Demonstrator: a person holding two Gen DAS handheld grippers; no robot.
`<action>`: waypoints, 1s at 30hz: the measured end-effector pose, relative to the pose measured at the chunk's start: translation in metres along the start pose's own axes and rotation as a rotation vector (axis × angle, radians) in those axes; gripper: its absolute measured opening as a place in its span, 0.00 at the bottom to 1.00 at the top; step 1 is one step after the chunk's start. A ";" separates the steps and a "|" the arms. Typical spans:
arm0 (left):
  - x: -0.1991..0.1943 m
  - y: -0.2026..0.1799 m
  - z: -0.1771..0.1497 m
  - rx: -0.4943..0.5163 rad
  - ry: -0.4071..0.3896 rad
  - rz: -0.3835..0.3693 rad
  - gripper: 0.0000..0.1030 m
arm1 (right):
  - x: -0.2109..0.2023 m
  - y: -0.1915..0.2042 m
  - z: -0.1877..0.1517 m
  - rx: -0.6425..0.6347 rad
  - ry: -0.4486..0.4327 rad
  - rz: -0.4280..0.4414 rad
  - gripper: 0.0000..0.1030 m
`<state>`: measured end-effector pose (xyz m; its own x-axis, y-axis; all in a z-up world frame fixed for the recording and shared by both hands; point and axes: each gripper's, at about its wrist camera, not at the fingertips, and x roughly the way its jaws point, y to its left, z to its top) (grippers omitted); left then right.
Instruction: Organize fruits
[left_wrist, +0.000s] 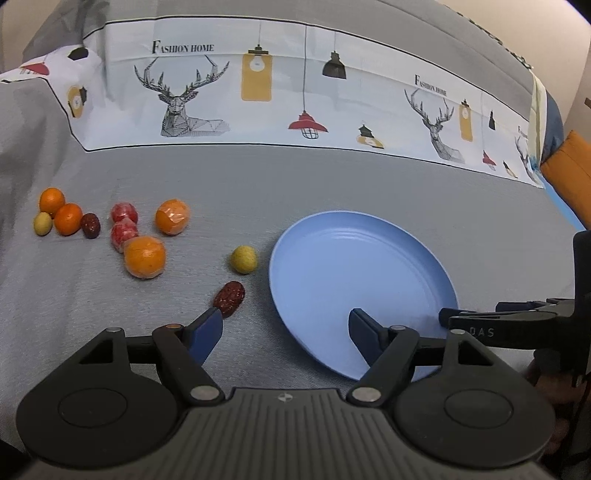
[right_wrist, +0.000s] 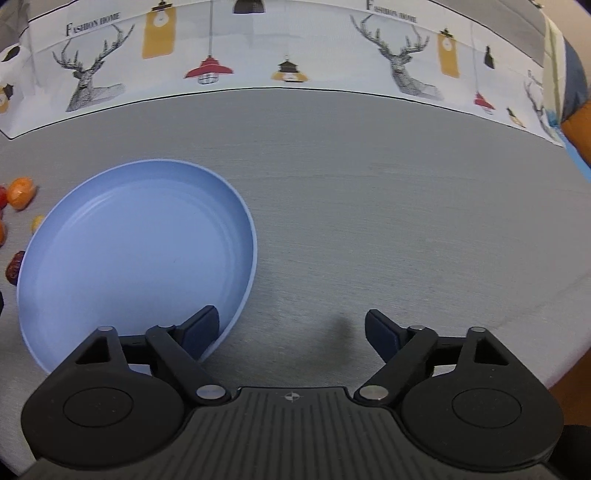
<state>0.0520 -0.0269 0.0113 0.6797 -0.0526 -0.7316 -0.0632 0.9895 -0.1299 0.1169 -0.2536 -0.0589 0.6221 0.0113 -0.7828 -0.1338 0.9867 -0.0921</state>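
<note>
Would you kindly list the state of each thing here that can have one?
Blue plate: empty, flat on the grey cloth.
Fruits: loose on the cloth, left of the plate, none sorted.
Dark red date: nearest the left tool, untouched.
Left tool: open, holding nothing.
Right tool: open, holding nothing.

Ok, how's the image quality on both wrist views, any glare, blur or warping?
Left wrist: sharp, even soft light, no glare; fisheye bows the printed cloth band; fruit is crisp. Right wrist: also sharp, with a faint shadow on the grey cloth between the open fingers; the plate looks stretched, and fruit at the left edge is cut off.
</note>
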 end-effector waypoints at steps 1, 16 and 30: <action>0.000 0.001 0.000 0.003 0.000 -0.003 0.78 | -0.001 0.000 -0.001 0.003 -0.005 0.003 0.79; 0.001 -0.008 -0.003 0.003 0.022 -0.034 0.78 | -0.064 0.014 -0.002 -0.068 -0.157 0.146 0.79; 0.003 -0.015 -0.004 0.003 0.040 -0.031 0.83 | -0.055 0.036 -0.007 -0.106 -0.188 0.232 0.79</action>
<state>0.0521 -0.0424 0.0088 0.6519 -0.0886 -0.7531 -0.0404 0.9877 -0.1512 0.0726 -0.2198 -0.0232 0.6963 0.2735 -0.6636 -0.3625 0.9320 0.0037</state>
